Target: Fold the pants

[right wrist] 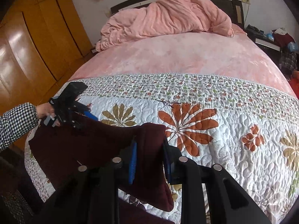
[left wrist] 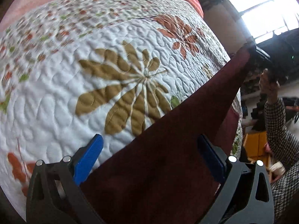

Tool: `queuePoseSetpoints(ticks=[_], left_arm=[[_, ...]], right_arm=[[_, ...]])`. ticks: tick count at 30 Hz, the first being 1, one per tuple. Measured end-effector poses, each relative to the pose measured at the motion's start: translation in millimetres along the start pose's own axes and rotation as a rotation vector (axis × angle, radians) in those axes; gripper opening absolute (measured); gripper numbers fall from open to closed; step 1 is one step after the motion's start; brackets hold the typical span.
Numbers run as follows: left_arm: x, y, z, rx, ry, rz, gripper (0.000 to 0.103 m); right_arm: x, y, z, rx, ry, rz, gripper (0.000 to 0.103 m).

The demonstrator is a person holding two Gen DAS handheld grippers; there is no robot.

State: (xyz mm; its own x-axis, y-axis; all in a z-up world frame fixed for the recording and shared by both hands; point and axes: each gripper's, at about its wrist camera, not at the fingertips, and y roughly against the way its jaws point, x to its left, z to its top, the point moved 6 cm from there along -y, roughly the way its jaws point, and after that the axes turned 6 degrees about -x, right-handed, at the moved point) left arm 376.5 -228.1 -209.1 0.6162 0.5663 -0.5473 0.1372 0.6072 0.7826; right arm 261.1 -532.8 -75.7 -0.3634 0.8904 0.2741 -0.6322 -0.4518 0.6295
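right tool [right wrist: 149,160] clamped on a bunched fold of the dark maroon pants [right wrist: 97,140], blue pads pressing the fabric from both sides, cloth held up off the bed and draping down past the fingers. pants stretch from there leftward across the near left corner of the bed to the left tool [right wrist: 82,115], which sits at the far end of the cloth with a hand [right wrist: 44,110] in a checked sleeve [right wrist: 16,123] behind it. left tool [left wrist: 149,156] in its own view: jaws spread wide, blue fingers [left wrist: 89,158] well apart, pants [left wrist: 168,149] lying between and under them but neither pad pressing the cloth, so released. can't tell from either view whether one pad brushes the fabric. left view is motion-blurred. pants run diagonally up to the right there toward the right tool [left wrist: 261,54] and the hand [left wrist: 269,85] behind it. bed carries a white quilted cover [right wrist: 214,149] with orange and tan flower prints, pink sheet [right wrist: 186,56] further up, pink duvet [right wrist: 168,18] heaped at the headboard, wooden wardrobe [right wrist: 28,46] to the left of the bed
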Motion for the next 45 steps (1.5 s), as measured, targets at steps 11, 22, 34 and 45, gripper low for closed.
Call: queuePoseSetpoints(ticks=[11,22,34,45], left_arm=[[-57,93,-52,-0.269,-0.069,0.322,0.013],[-153,66,-167,-0.334,-0.246,0.677,0.015],[-183,13,-216,-0.306,-0.205,0.611,0.016],[-173,-31,-237,-0.313,-0.136,0.620,0.026]], right_arm=[[-6,9,-18,-0.066,-0.141,-0.056,0.025],[19,35,-121,-0.033,-0.187,-0.139,0.025],[17,71,-190,0.008,-0.257,-0.225,0.024],[10,72,-244,0.112,-0.328,-0.301,0.055]])
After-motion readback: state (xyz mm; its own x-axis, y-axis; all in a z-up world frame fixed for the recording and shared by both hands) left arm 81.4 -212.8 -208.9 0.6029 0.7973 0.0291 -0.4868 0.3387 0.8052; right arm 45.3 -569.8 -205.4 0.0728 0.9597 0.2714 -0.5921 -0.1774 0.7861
